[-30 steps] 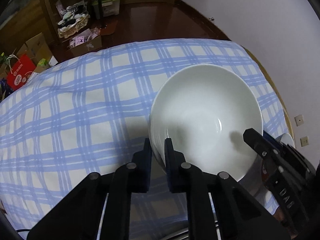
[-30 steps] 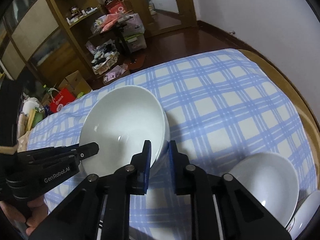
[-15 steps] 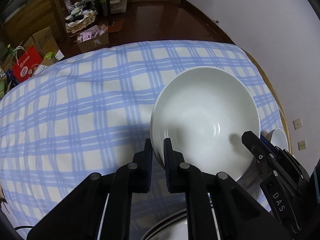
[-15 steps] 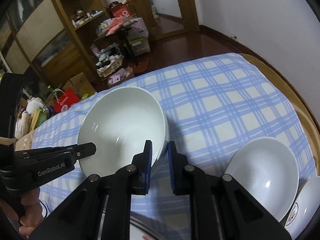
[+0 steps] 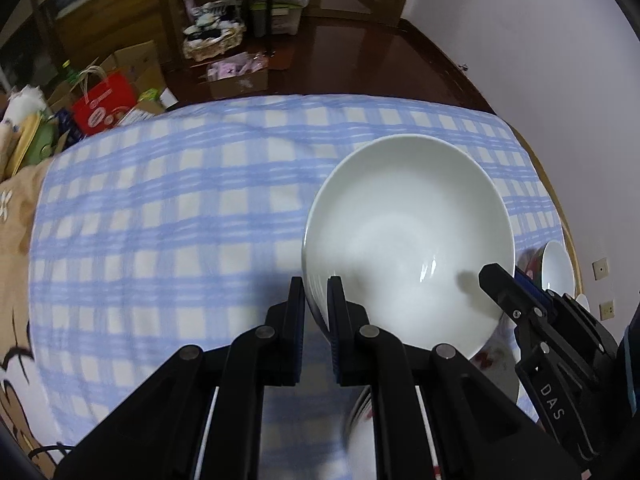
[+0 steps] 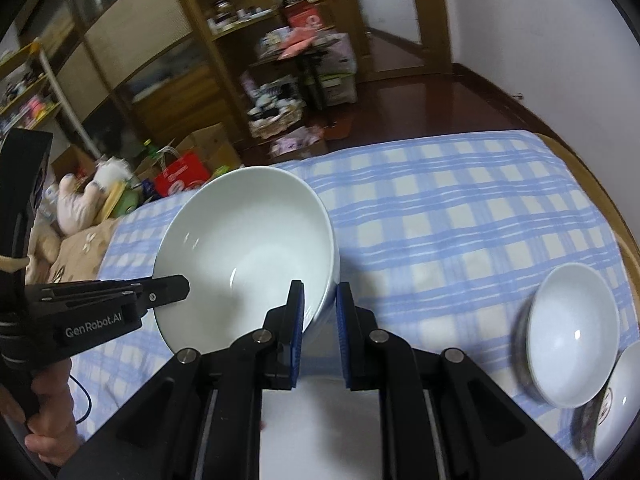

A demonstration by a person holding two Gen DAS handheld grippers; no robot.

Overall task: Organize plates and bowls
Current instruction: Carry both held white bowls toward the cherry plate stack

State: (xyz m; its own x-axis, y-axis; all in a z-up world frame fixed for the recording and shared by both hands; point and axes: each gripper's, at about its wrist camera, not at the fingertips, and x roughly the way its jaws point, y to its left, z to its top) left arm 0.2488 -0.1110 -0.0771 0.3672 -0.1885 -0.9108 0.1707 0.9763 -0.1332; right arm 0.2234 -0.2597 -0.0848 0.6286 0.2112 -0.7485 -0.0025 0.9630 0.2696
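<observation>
A large white bowl hangs above the blue checked tablecloth, held by both grippers at opposite sides of its rim. My left gripper is shut on the near left rim, and it also shows in the right wrist view as the left gripper. My right gripper is shut on the rim's right side, one pad inside and one outside. The left wrist view shows the right gripper at the bowl's far edge. Under the bowl lies a white plate, partly hidden.
A smaller white bowl sits near the table's right edge, with a patterned bowl beside it. A hand holds the left gripper's handle. Boxes, a red bag and shelves crowd the floor beyond the table.
Both grippers have lifted the large bowl together and carried it across the table. The small bowls on the right look farther off, and a plate has come into view below.
</observation>
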